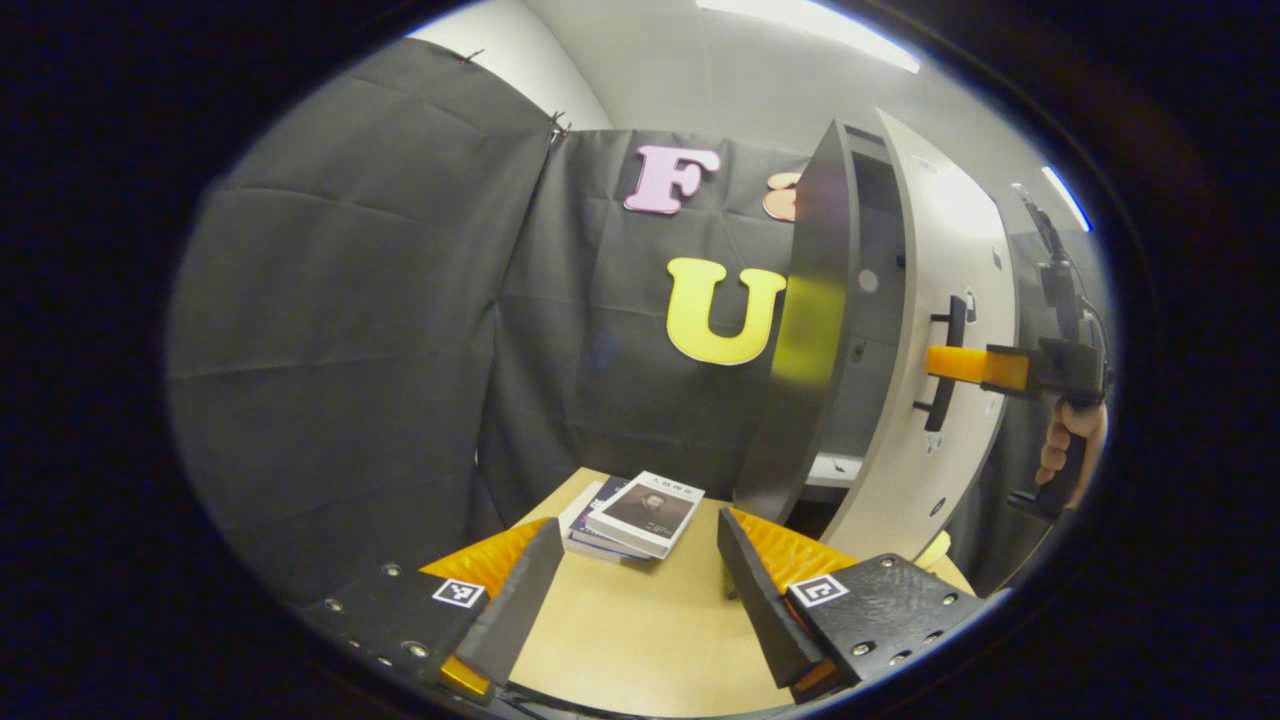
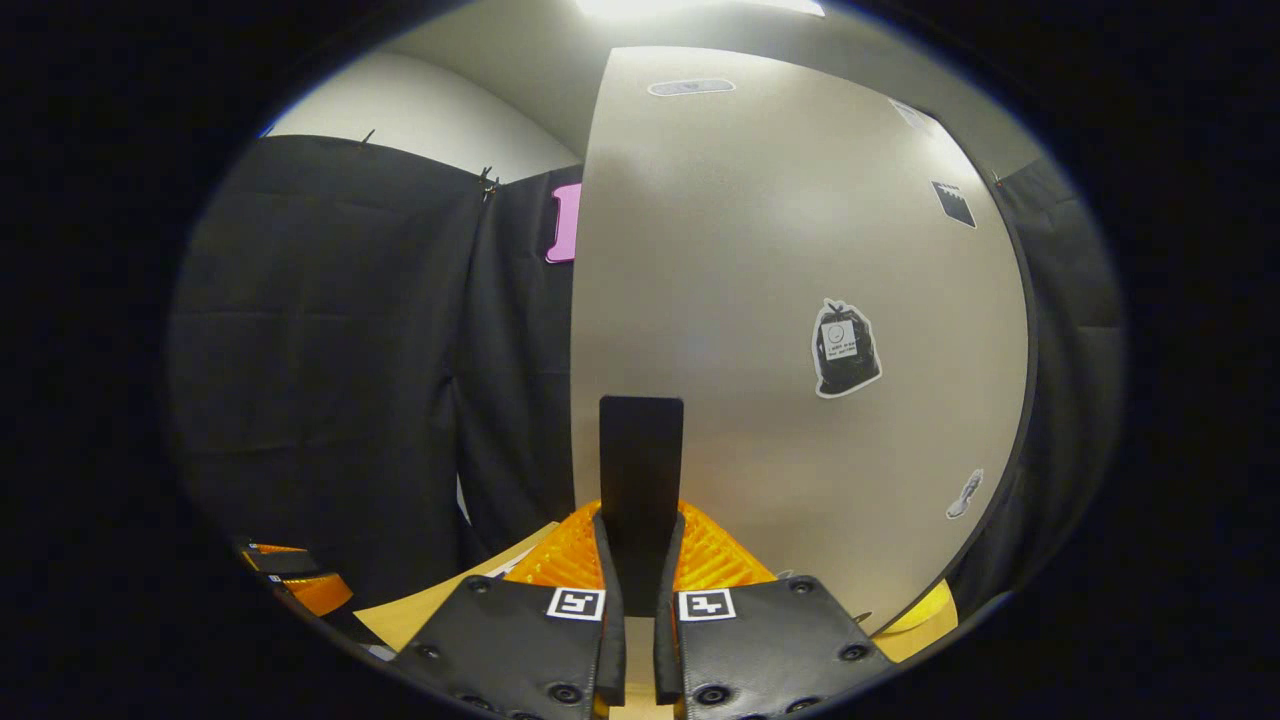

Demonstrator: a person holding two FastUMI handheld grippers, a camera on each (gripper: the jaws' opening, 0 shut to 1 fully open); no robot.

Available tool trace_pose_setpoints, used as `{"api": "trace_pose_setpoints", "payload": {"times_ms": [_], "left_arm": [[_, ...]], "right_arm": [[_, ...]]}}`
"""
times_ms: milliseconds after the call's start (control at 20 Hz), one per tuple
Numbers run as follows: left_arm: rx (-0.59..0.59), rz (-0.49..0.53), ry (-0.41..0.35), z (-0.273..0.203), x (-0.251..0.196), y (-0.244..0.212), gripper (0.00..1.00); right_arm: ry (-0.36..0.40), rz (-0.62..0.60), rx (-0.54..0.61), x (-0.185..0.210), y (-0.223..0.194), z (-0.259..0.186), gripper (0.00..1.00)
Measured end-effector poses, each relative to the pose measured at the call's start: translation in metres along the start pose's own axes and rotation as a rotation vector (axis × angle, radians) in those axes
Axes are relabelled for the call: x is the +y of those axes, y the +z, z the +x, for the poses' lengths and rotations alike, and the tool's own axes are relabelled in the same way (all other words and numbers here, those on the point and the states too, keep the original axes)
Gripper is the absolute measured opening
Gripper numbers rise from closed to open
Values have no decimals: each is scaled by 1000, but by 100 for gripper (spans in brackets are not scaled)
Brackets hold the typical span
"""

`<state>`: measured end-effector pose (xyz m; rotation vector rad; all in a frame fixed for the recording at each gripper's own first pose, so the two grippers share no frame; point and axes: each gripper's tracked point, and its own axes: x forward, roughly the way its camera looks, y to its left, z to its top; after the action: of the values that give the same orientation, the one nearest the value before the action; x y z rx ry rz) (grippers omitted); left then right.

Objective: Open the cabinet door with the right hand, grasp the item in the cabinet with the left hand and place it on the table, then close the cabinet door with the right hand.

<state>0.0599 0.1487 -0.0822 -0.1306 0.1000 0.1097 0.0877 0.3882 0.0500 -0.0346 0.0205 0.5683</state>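
Note:
A small stack of books (image 1: 645, 508) lies on the wooden table (image 1: 640, 630), at its far edge. My left gripper (image 1: 637, 535) hovers open just short of the stack, holding nothing. The pale grey cabinet door (image 1: 960, 260) stands ajar to the right of the table, a strip of dark interior (image 1: 875, 300) showing behind it. My right gripper (image 1: 962, 363), held by a hand (image 1: 1070, 445), reaches in from the right onto the door's black handle (image 1: 948, 350). In the right gripper view that gripper (image 2: 640, 530) is shut on the upright handle (image 2: 640, 460) against the door face (image 2: 760, 250).
The cabinet's dark glossy side panel (image 1: 815, 340) rises right of the books. Black cloth wall (image 1: 350, 350) closes the left and back. Stickers (image 2: 845, 350) dot the door face. The left gripper (image 2: 295, 585) shows at the lower left of the right gripper view.

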Motion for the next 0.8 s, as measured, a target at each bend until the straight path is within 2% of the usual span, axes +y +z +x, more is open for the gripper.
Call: {"api": "trace_pose_setpoints", "payload": {"times_ms": [250, 400, 600, 800], "left_arm": [[-16, 85, 15, -28, -33, 7, 92], [-22, 98, 19, -40, -55, 5, 93], [-19, 117, -13, -56, -93, -1, 93], [-9, 137, -2, -78, -108, -10, 93]], "right_arm": [[87, 10, -9, 1, 3, -21, 12], [134, 18, -8, -1, 4, -32, 12], [180, 40, -18, -11, 2, -40, 12], [212, 60, -31, -21, -2, -48, 12]]}}
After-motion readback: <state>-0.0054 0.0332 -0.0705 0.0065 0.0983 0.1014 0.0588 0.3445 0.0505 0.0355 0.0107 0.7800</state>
